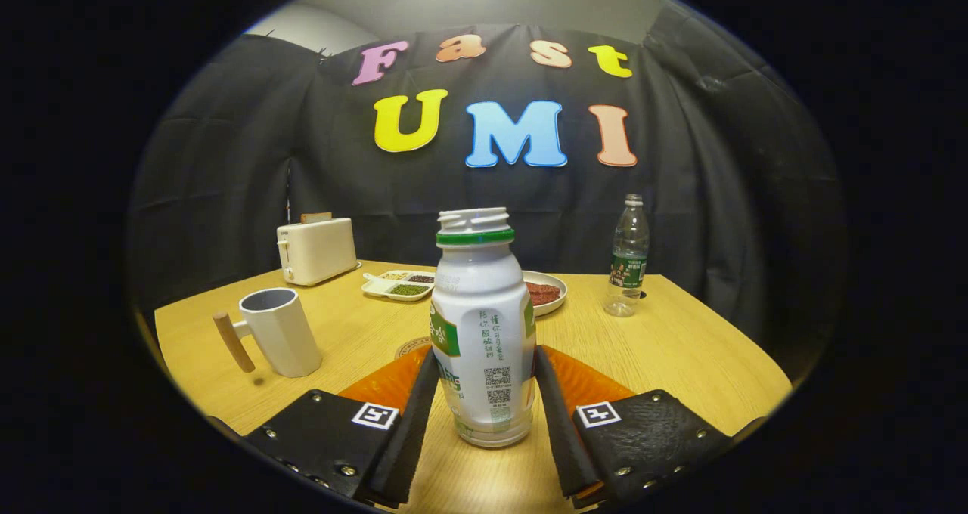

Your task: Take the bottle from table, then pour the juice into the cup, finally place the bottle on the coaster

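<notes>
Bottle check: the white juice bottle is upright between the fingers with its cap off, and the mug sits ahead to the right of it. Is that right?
One thing is wrong: the mug sits ahead to the left of the bottle, not the right, as the gripper view shows. The rest holds: the bottle stands upright on the table, uncapped, with the gripper fingers against its two sides.

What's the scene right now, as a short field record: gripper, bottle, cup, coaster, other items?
gripper: fingers flank the bottle, contact unclear
bottle: upright on table, uncapped, between the fingers
cup: upright, left of the fingers, wooden handle
coaster: behind bottle, mostly hidden
beyond: toaster, divided tray, plate, clear water bottle
</notes>
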`<state>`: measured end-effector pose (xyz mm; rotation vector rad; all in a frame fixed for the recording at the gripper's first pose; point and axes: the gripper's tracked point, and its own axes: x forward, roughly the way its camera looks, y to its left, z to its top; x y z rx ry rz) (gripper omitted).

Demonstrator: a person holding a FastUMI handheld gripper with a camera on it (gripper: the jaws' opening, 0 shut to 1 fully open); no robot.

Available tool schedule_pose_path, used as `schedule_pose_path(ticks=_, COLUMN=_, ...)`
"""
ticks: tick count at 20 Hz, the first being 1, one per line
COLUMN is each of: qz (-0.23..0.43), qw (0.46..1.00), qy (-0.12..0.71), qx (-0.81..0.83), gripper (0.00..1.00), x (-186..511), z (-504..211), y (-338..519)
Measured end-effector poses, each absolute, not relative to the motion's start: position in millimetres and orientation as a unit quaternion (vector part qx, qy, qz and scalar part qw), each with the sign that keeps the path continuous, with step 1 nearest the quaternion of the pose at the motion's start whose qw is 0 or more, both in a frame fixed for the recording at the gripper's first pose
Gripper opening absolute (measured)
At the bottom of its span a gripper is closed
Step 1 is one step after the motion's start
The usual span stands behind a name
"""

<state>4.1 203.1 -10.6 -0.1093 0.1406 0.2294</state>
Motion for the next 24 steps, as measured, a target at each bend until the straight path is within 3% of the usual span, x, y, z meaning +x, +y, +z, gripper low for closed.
schedule_pose_path(ticks=10, qz=0.109, qw=0.978, qy=0.033, qx=-0.177, gripper=0.71, x=8.9, z=18.7, y=244.6)
schedule_pose_path(ticks=24, qz=0.103, qw=0.914, qy=-0.035, qx=-0.390, gripper=0.71, x=15.8, z=44.2, y=310.8)
